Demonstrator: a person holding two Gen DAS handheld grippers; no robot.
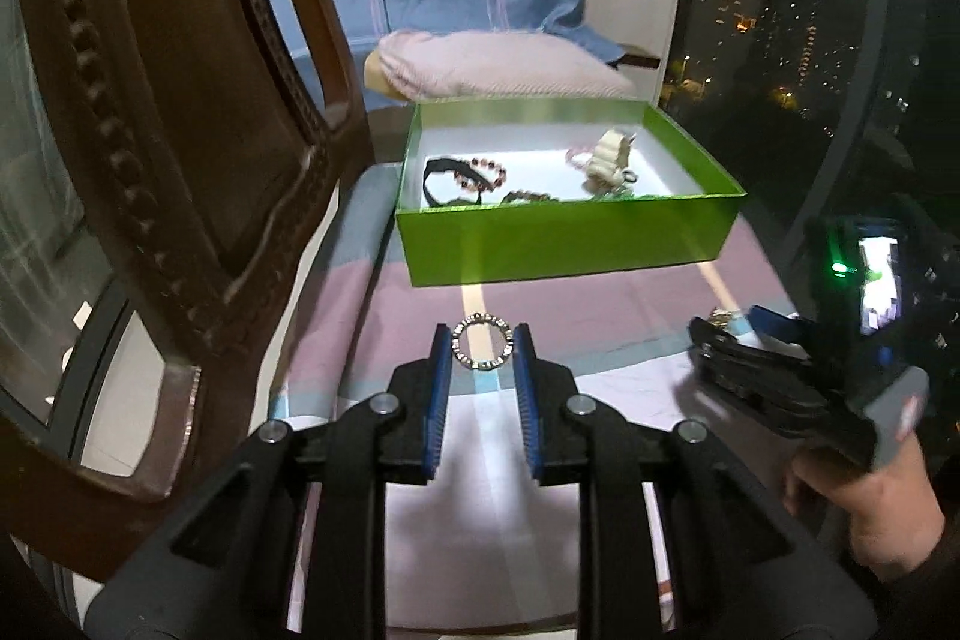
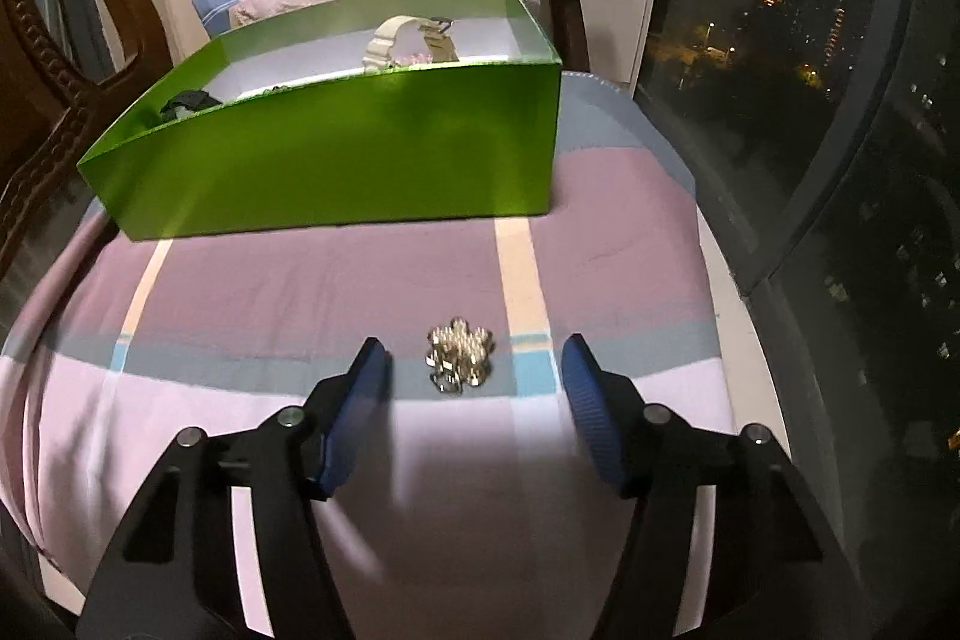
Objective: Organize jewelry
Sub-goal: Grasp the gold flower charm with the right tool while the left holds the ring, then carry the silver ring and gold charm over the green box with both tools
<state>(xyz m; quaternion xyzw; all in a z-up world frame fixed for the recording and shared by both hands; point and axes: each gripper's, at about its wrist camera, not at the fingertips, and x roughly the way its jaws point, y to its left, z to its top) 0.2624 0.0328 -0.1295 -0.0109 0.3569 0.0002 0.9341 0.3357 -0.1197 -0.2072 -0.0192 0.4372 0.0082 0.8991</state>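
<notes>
My left gripper point(image 1: 481, 347) clamps a silver beaded ring point(image 1: 481, 343) above the striped sheet point(image 1: 420, 304); my right gripper point(image 2: 474, 367) is spread around a pearl brooch point(image 2: 459, 355) lying there. Two pieces left. Beyond, the green box point(image 1: 564, 238) already holds bead bracelets point(image 1: 480, 172) and a cream watch point(image 1: 609, 160).

Your left gripper point(image 1: 482, 349) is holding a silver beaded ring point(image 1: 482, 343) between its blue pads point(image 1: 441, 376), low in the centre of the frame, above the striped pink bedcover point(image 1: 540, 292). Just beyond, the open green box point(image 1: 564, 238) is sitting on the cover with a dark beaded bracelet point(image 1: 474, 175) and a cream watch point(image 1: 609, 160) lying inside. At the right edge, your right gripper point(image 1: 729, 325) is reaching in low over the cover; its fingers are blurred.
</notes>
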